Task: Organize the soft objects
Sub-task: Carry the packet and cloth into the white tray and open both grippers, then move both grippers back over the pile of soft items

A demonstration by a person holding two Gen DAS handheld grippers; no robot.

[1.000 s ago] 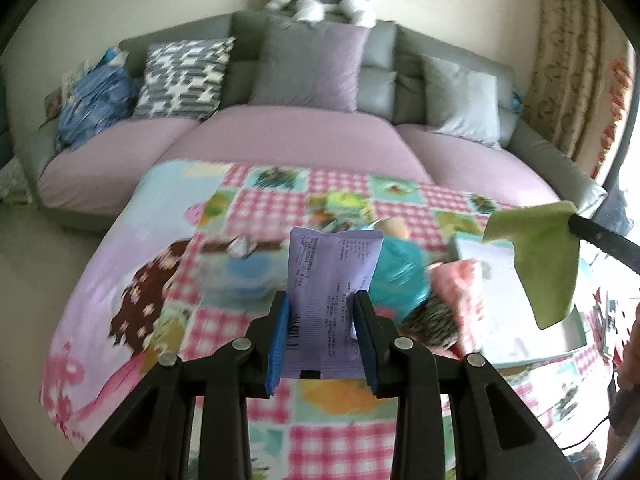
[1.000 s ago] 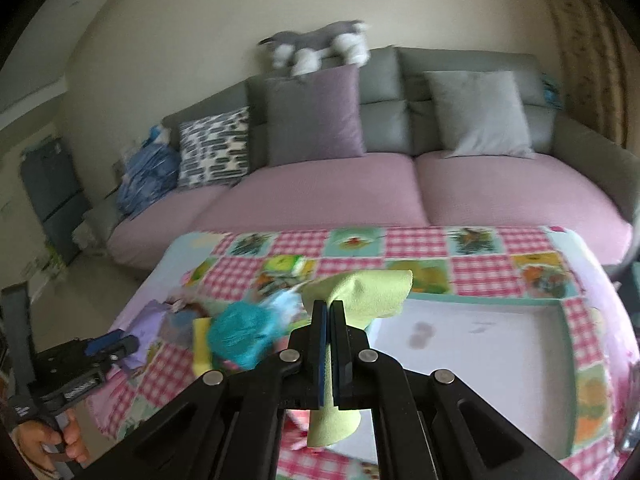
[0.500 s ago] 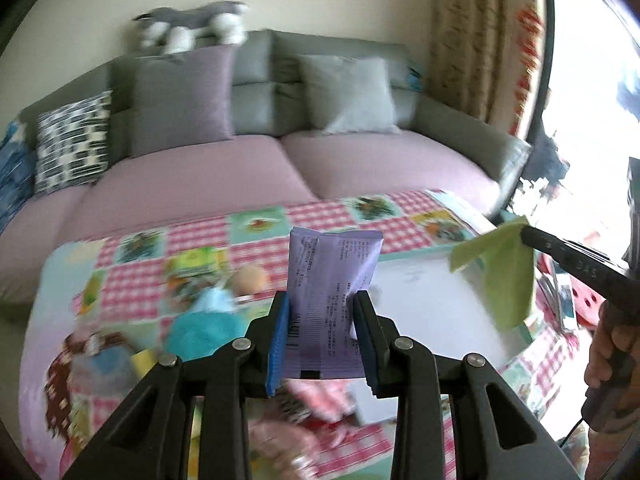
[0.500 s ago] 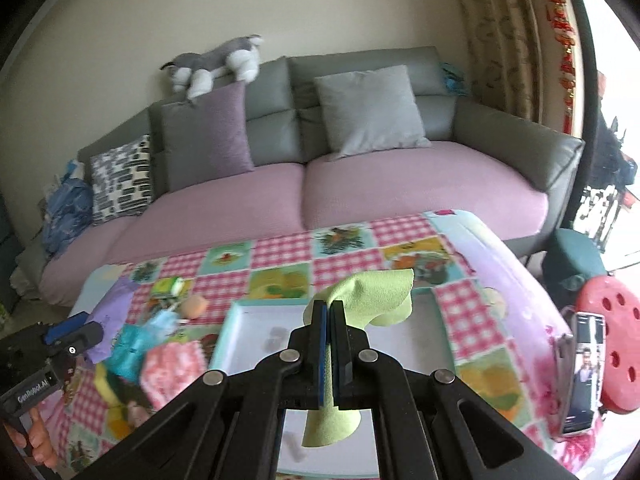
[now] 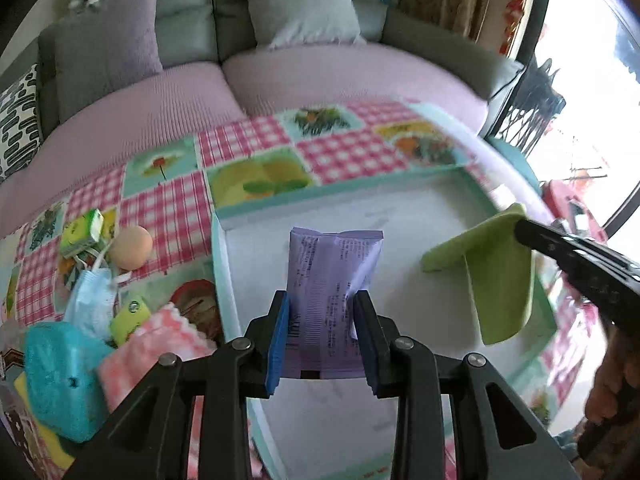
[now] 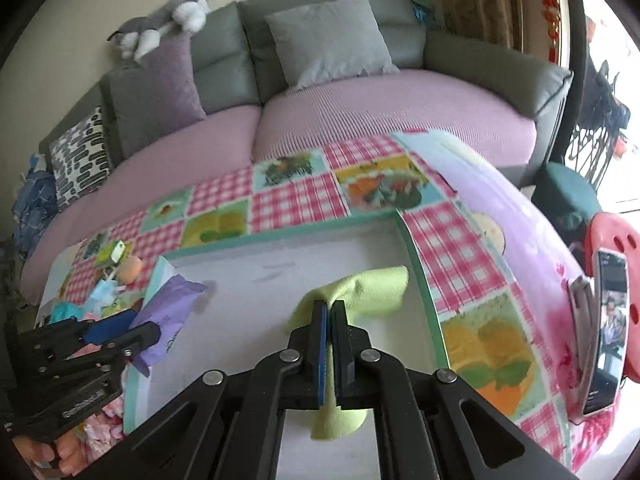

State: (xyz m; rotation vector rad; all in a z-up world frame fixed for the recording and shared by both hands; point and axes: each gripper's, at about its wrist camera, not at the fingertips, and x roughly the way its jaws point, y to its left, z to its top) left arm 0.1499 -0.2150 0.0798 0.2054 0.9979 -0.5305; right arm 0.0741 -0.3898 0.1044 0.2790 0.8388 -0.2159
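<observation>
A purple packet (image 5: pixel 334 292) is clamped upright in the left gripper (image 5: pixel 322 344), low in the frame's centre over the tray (image 5: pixel 400 208). At the frame's right, a green cloth (image 5: pixel 496 280) is pinched in the right gripper (image 6: pixel 329 348), whose jaws are just parting; the tray floor lies directly below both.

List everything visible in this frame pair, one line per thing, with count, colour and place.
tray: 1, white with teal rim, on the patchwork tablecloth
purple packet: 1, lilac, in the left jaws over the tray
green cloth: 1, lime, pinched in the right jaws over the tray
tablecloth: 1, pink check with fruit squares, covering the table
pile of small soft items: several, including a blue face mask, teal sponge, pink cloth and peach ball, left of the tray
sofa: 1, grey with mauve seats, behind the table
cushions: 3, grey, purple, black-and-white
plush toy: 1, grey and white, on the sofa back
phone: 1, right edge
left gripper: 1, black, blue pads
right gripper: 1, black
</observation>
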